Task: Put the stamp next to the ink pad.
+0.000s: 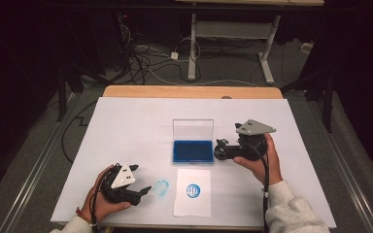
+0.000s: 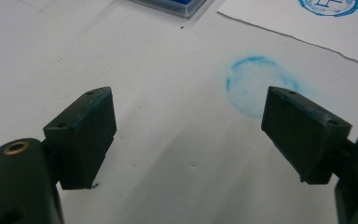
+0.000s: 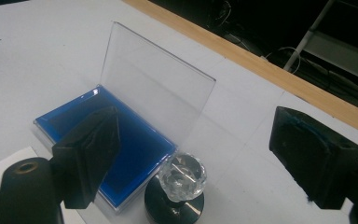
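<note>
A blue ink pad point(image 1: 192, 151) lies at the table's middle, its clear lid point(image 1: 193, 127) standing upright behind it. In front of it lies a white paper sheet point(image 1: 192, 204) bearing a round blue stamp print point(image 1: 193, 190). My right gripper point(image 1: 217, 149) is open at the pad's right edge. In the right gripper view, a stamp with a faceted clear knob point(image 3: 182, 175) on a black base stands beside the pad point(image 3: 135, 144), low between the spread jaws of that gripper point(image 3: 198, 114) and untouched. My left gripper point(image 2: 186, 93) is open over a faint blue ring smudge point(image 2: 256, 86) on the table.
A white cover point(image 1: 126, 126) spreads over the table, with a wooden edge point(image 1: 192, 91) showing along the far side. Beyond it stand the white legs of a desk point(image 1: 192, 48) and cables on the dark floor. The paper's corner point(image 2: 307, 28) lies just past the smudge.
</note>
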